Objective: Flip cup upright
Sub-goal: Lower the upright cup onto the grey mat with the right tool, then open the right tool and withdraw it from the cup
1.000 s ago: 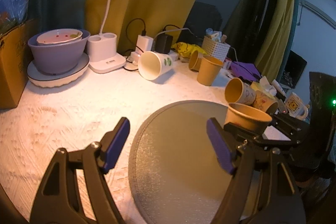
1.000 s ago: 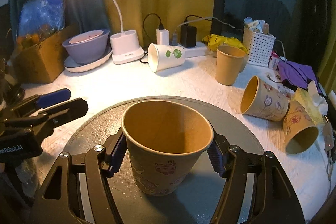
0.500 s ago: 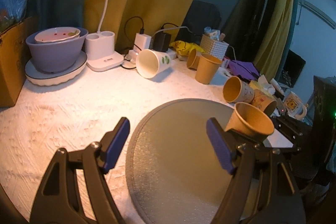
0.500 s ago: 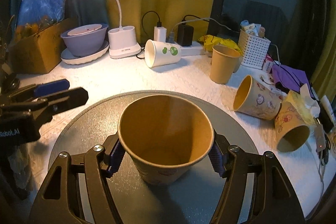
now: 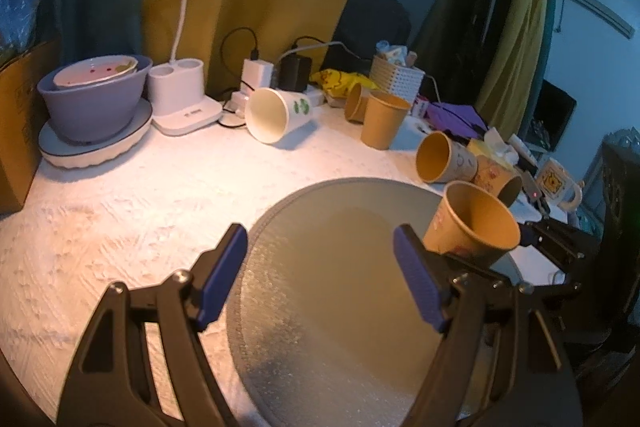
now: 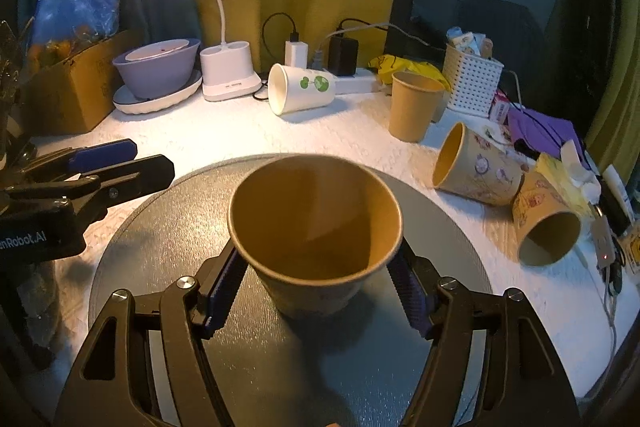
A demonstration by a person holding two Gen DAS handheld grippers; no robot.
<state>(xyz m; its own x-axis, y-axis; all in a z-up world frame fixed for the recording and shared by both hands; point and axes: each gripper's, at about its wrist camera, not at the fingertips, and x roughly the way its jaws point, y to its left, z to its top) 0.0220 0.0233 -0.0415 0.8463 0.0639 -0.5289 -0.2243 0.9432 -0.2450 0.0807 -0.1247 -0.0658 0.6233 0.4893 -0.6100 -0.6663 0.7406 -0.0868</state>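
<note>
A brown paper cup [image 6: 316,227] is mouth up, leaning a little toward my camera, over the round grey mat [image 6: 160,227]. My right gripper [image 6: 316,291] is shut on its lower body, a blue pad on each side. The same cup [image 5: 472,227] shows at the mat's right edge in the left wrist view, tilted, with the right gripper's black frame beneath it. My left gripper [image 5: 320,267] is open and empty over the mat's [image 5: 320,307] near left part; it also shows in the right wrist view [image 6: 100,167].
A white cup [image 6: 302,87] lies on its side at the back. A brown cup [image 6: 412,107] stands upright; two printed cups [image 6: 476,165] [image 6: 546,227] lie on their sides at right. A purple bowl [image 6: 158,65], lamp base [image 6: 228,71], chargers, basket [image 6: 472,77] and box [image 6: 72,83] line the back.
The right gripper has turned the cup so its mouth leans more toward the right camera and sits higher in view. The left gripper stayed open, shifting only slightly.
</note>
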